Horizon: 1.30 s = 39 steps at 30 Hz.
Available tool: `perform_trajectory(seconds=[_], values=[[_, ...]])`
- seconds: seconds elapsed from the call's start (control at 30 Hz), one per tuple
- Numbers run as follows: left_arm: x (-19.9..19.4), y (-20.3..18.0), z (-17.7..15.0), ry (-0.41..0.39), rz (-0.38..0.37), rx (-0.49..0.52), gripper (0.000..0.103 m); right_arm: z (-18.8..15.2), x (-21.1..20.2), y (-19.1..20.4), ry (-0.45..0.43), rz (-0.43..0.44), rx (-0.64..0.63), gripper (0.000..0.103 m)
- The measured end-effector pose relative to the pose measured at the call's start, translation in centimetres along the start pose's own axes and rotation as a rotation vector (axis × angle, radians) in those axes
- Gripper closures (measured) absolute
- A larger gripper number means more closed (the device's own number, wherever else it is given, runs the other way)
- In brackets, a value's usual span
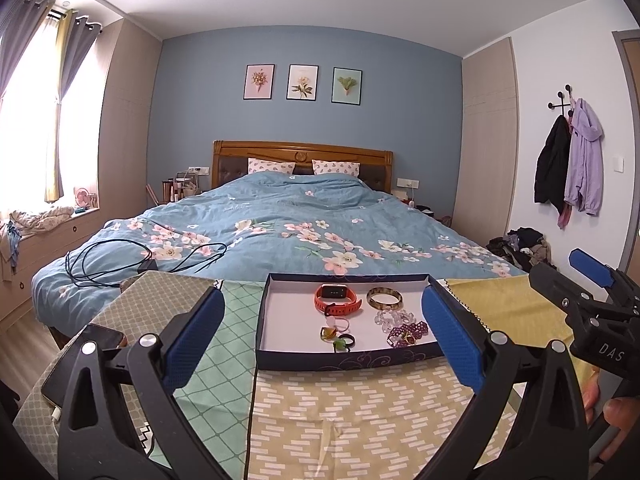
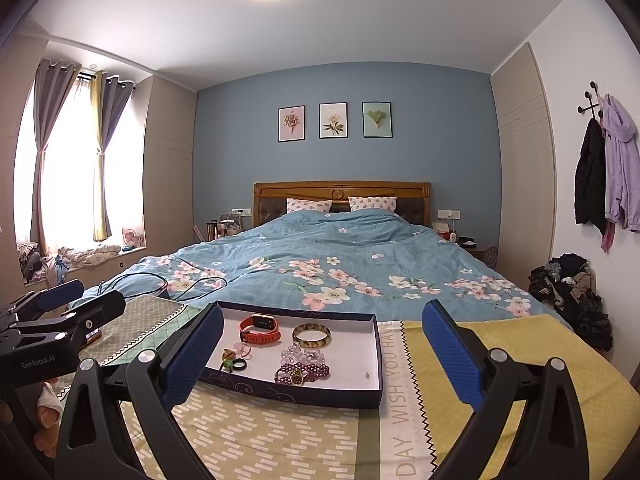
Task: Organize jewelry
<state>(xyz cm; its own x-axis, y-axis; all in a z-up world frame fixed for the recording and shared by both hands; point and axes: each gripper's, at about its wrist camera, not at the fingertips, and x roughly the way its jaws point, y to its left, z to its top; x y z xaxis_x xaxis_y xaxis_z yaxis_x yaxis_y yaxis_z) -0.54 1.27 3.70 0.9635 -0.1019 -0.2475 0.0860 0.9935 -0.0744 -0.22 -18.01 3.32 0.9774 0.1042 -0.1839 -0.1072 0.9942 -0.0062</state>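
A shallow dark-blue tray (image 1: 348,354) with a white floor sits on a patchwork cloth (image 1: 340,412) spread at the foot of a bed with a blue floral duvet (image 1: 280,220). All the jewelry lies inside the tray. At its far side an orange smartwatch (image 1: 336,299) rests on its strap, and just right of it lies a gold patterned bangle (image 1: 384,299). Nearer than the bangle is a clear crystal bead bracelet (image 1: 394,317), and nearer again, close to the tray's near right corner, a purple bead bracelet (image 1: 406,334) with a small gold piece on it. Left of the beads, toward the middle of the near side, is a cluster of small rings (image 1: 340,334): pale pink, amber, green and one black.

The left gripper (image 1: 320,344) hovers above the cloth with its blue-padded fingers spread wide and empty; in its own view the tray shows between them. The right gripper (image 2: 320,356) is likewise released and holds nothing, with the tray between its fingers but toward the left one. Each gripper shows at the edge of the other's view, and fingers of the person's hand (image 1: 612,408) show behind the right one.

A phone (image 1: 80,364) with a cable plugged in lies on the cloth's left edge, and a coiled black cable (image 1: 132,258) lies on the duvet beyond it
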Motion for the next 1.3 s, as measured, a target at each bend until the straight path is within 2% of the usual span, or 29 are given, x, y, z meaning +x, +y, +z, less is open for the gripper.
perform_trajectory(seconds=[1.3], values=[[0.10,-0.37,-0.40,-0.012,0.002,-0.002,0.006,0.25,-0.06,-0.36,-0.002,0.011,0.007,0.007]])
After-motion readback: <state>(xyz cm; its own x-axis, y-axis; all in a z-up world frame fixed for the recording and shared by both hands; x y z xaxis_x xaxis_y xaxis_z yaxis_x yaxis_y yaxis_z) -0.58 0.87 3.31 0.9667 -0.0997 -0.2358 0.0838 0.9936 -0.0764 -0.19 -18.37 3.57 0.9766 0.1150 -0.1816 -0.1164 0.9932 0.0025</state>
